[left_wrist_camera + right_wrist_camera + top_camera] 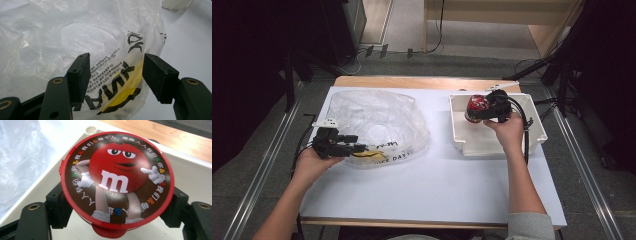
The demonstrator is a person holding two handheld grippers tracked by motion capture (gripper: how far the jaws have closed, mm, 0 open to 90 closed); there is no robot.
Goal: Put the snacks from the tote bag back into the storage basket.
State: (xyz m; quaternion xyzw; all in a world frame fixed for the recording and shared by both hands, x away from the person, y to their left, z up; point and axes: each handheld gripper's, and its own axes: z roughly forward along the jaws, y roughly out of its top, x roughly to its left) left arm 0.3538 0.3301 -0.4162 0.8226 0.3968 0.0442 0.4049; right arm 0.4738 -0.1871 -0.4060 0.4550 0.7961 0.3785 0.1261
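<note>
1. The round red candy tub with a cartoon lid [117, 180] sits inside the white plastic bin [532, 131], at the bin's far left part; in the high view it shows as a red round shape [477, 107].
2. Its flat printed lid faces the right gripper's camera, so its short axis runs along the jaws; the cartoon figure's head points toward the bin's far rim.
3. The right gripper [498, 107] pinches the tub, one black jaw pressed against each side under the lid.
4. Left of the bin, well apart, lies the crumpled clear plastic bag with black and yellow print [115, 75].
5. The left gripper [354, 145] has its jaws spread, straddling the bag's printed corner without squeezing it.
</note>
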